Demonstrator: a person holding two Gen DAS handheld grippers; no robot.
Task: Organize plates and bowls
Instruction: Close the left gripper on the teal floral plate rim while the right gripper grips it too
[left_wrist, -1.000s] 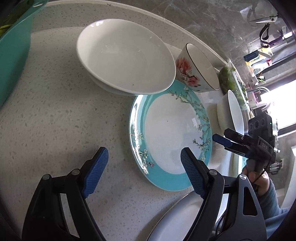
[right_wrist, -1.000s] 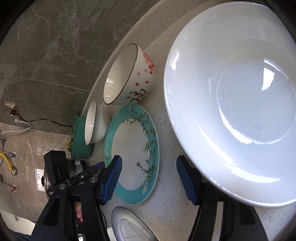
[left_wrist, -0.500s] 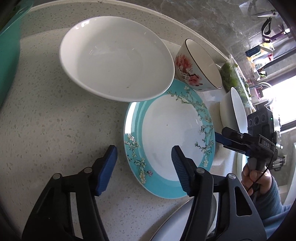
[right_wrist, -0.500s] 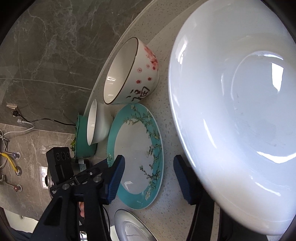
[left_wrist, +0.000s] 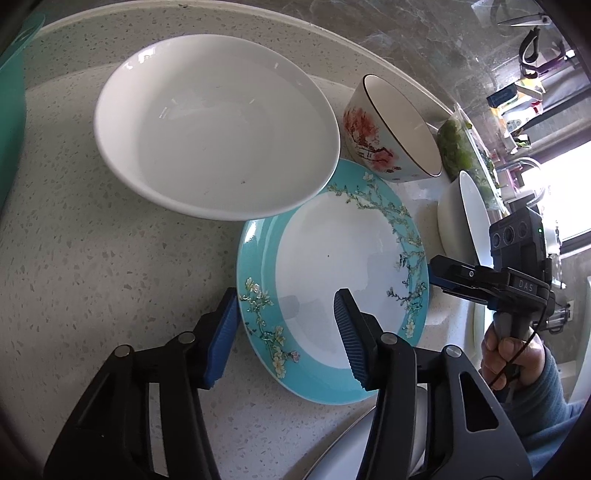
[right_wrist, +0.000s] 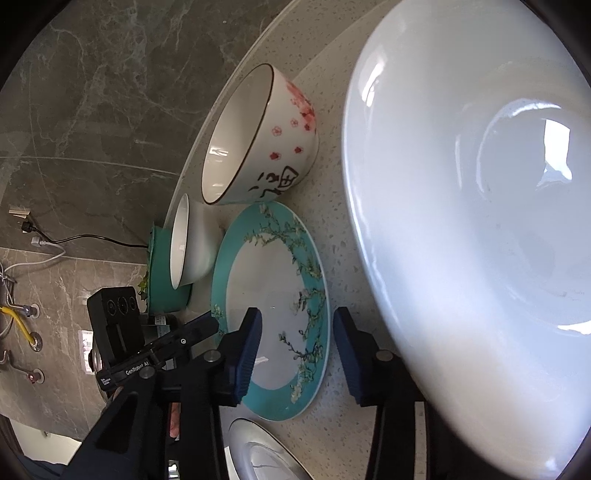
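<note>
**Both sets of fingers closing around the blue plate's edge**

My left gripper (left_wrist: 284, 332) points down at the speckled table (left_wrist: 92, 266), and its two blue fingers (left_wrist: 223, 336) straddle the near-left rim of the blue flowered plate (left_wrist: 332, 280). One finger sits outside the rim over the bare table, the other sits over the plate's white centre. The fingers are at a middling gap and narrowing, with the rim between them, but the pads are not pressing on it yet.

My right gripper (right_wrist: 295, 354) meets the same plate (right_wrist: 269, 280) from the other side. Its left finger (right_wrist: 245, 354) hangs over the white centre and its right finger sits past the flowered rim, over the table beside the plate. These fingers are narrowing too, with the rim between them and no pad pressing on it.

In the left view, the right gripper (left_wrist: 439, 273) shows just off the plate's far-right edge, held by a hand (left_wrist: 506, 354) in a blue sleeve.

The big white bowl (left_wrist: 218, 125) lies at the back, its near edge overlapping the plate's rim. The pink blossom bowl (left_wrist: 391, 125) stands just behind the plate to the right, tilted on its side. A small white bowl (left_wrist: 465, 218) stands further right, close to the plate's edge. A silver plate (right_wrist: 258, 454) peeks in at the bottom, just beside the blue one.
</note>
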